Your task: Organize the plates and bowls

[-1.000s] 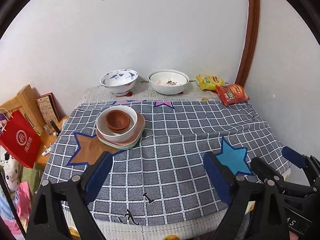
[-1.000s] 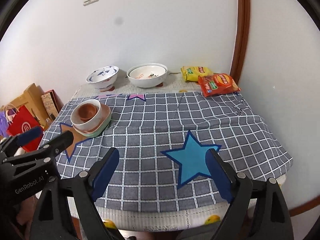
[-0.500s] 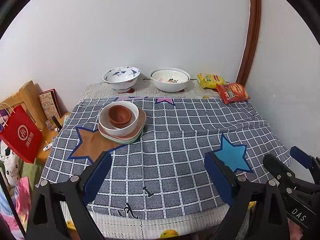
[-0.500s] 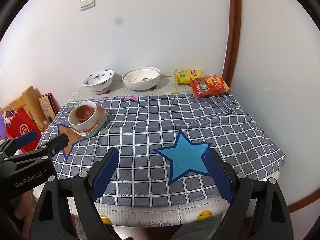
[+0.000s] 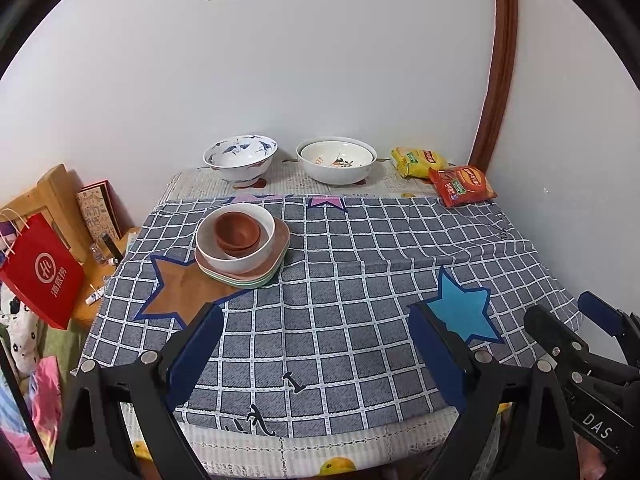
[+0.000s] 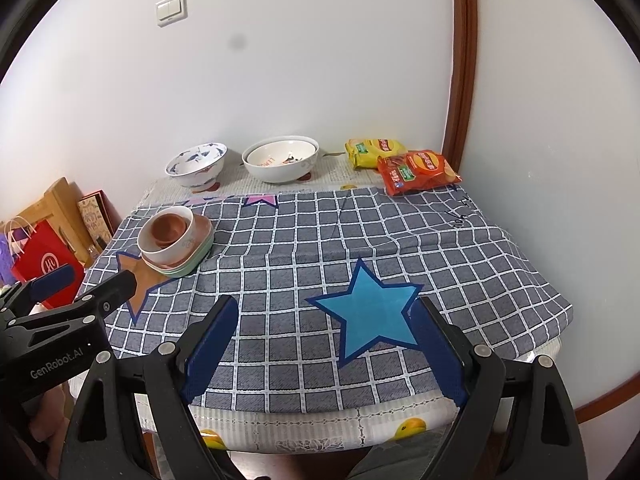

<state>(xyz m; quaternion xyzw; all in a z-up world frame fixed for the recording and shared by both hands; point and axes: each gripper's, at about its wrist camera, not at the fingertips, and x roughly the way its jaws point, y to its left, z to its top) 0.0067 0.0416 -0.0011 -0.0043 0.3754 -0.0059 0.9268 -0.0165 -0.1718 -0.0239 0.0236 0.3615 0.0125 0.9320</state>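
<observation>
Stacked bowls and plates (image 5: 240,246) sit well beyond both spread, empty grippers (image 5: 316,354) (image 6: 324,346).

Left gripper (image 5: 316,344): jaws spread wide, nothing between the blue pads, pitched downward at the near edge. Right gripper (image 6: 326,344): same attitude, jaws wide, empty, just right of the left one (each shows at the edge of the other's view). Both side by side, apart, touching nothing.

Both wrist cameras look obliquely down from the near edge, sharing the checked tablecloth (image 5: 360,280)
</observation>
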